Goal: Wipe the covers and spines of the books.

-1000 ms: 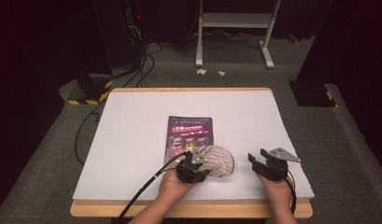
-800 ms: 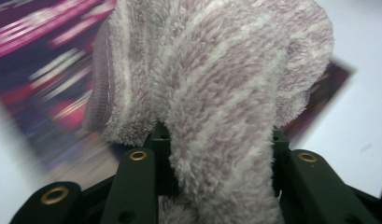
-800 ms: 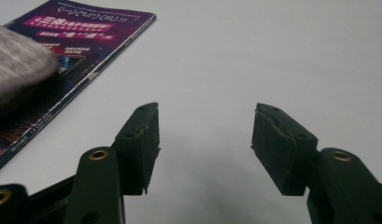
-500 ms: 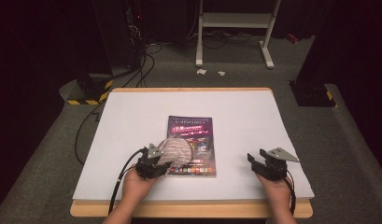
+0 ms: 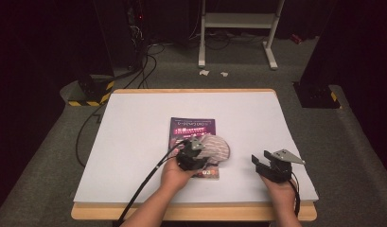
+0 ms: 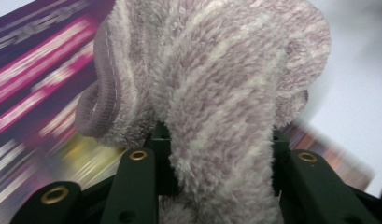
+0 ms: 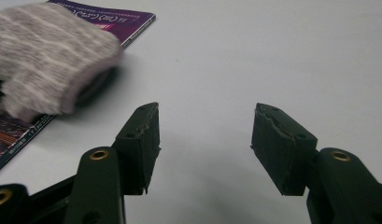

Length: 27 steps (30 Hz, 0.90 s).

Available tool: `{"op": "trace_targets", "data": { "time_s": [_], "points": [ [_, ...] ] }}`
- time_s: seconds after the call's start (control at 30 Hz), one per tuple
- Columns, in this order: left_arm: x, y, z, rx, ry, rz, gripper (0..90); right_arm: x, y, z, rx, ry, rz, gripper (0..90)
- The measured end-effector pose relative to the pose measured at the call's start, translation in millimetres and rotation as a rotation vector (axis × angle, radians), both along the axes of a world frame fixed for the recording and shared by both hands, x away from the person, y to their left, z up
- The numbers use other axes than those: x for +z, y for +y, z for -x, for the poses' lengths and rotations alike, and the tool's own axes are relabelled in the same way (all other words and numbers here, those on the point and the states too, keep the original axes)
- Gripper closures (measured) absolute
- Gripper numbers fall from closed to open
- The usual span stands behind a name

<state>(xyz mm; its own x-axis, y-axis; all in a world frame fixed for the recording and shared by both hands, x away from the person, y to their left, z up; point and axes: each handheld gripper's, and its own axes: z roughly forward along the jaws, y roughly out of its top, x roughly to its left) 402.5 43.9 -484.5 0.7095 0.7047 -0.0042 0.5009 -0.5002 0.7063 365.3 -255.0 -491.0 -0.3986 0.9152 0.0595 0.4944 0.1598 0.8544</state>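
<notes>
The left gripper (image 5: 200, 152), just below centre of the high view, has its jaws pinched on a fuzzy striped sock (image 5: 216, 148), which sits over the lower right part of a purple magazine (image 5: 191, 128) lying on the white counter (image 5: 134, 142); in the left gripper view the sock (image 6: 216, 93) bulges up between both jaws. The right gripper (image 5: 263, 164), at lower right of the high view, rests apart from the sock with jaws spread and nothing between them.
</notes>
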Motion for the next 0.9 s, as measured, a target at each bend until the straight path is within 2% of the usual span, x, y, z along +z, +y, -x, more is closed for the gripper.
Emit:
{"op": "trace_targets", "data": {
  "time_s": [0.1,0.2,0.27,0.33,0.47,0.6,0.67,0.8,0.87,0.9],
  "points": [
    [0.4,-11.5,-1.7,-0.019,-0.008,-0.01,60.1,-0.2,0.5,0.3,0.003,0.001,-0.001,41.8],
    [-0.1,0.7,-3.3,-0.022,-0.003,-0.005,60.1,-0.2,0.6,0.4,0.005,0.001,-0.002,41.8],
    [-0.4,18.1,-4.3,0.009,-0.01,-0.013,60.1,-0.2,0.1,0.3,0.003,0.002,-0.003,41.9],
    [-1.2,45.6,-5.4,0.059,-0.011,-0.009,60.1,-0.2,-0.3,0.5,0.0,0.003,-0.005,41.9],
    [0.5,96.0,-4.9,0.157,-0.009,-0.028,60.2,-1.7,0.9,-0.1,0.0,0.008,0.002,42.1],
    [1.2,122.6,-5.0,0.209,-0.004,-0.028,60.2,-2.7,2.9,-0.9,0.003,0.009,0.01,42.1],
    [0.9,122.6,-5.0,0.214,-0.003,-0.025,60.3,-3.1,3.8,-1.3,0.003,0.013,0.01,42.1],
    [0.9,102.7,-4.6,0.203,-0.019,-0.056,60.4,-2.3,2.9,-0.8,0.002,0.005,0.008,42.0],
    [0.3,89.5,-5.8,0.181,-0.01,-0.037,60.4,-1.8,1.8,-0.6,-0.001,0.006,0.003,42.0],
    [-0.2,78.8,-6.2,0.153,-0.003,-0.022,60.4,-1.7,1.4,-0.8,-0.002,0.006,0.002,42.0]
  ]
}}
